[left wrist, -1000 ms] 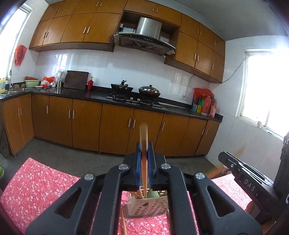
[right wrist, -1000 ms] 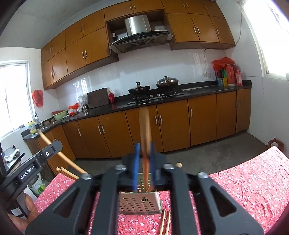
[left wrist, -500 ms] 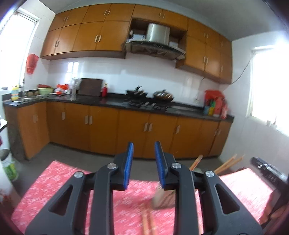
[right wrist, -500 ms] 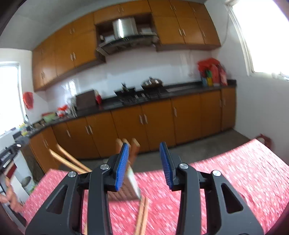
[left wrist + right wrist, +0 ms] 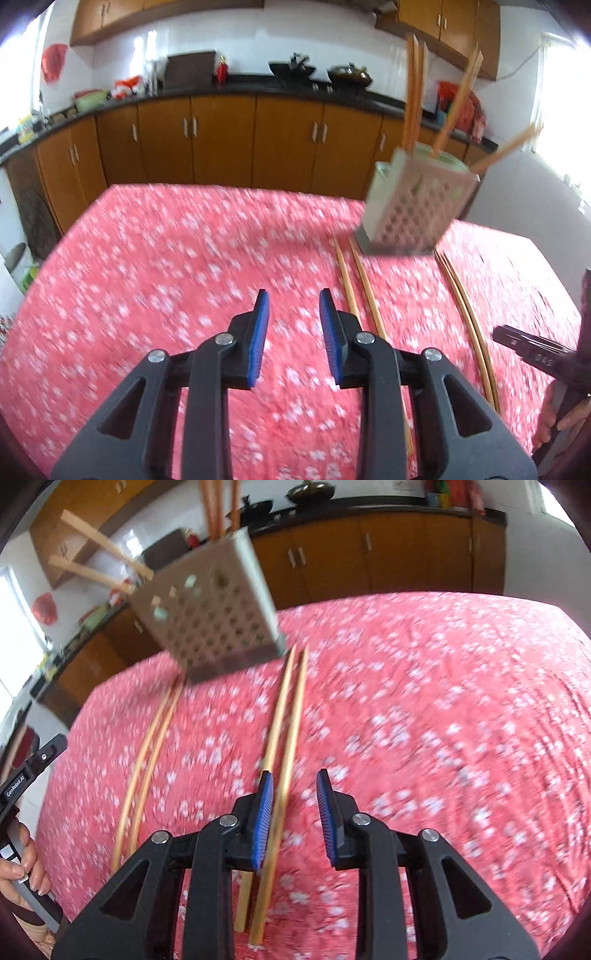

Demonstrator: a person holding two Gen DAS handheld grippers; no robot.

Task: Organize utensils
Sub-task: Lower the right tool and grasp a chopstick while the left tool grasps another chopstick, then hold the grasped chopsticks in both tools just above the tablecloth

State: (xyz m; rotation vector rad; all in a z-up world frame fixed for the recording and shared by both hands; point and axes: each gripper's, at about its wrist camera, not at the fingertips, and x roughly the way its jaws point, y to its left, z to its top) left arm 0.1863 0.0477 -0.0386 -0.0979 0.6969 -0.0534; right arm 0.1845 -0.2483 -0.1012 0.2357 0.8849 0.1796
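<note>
- Right wrist view: my right gripper (image 5: 292,794) has let go of its chopstick; jaws released above a loose pair (image 5: 282,746) on the bench (image 5: 443,701).
- Left gripper (image 5: 294,314) likewise empty and parted.
- Holder (image 5: 210,616) now carries several chopsticks; two pairs remain to collect.
</note>
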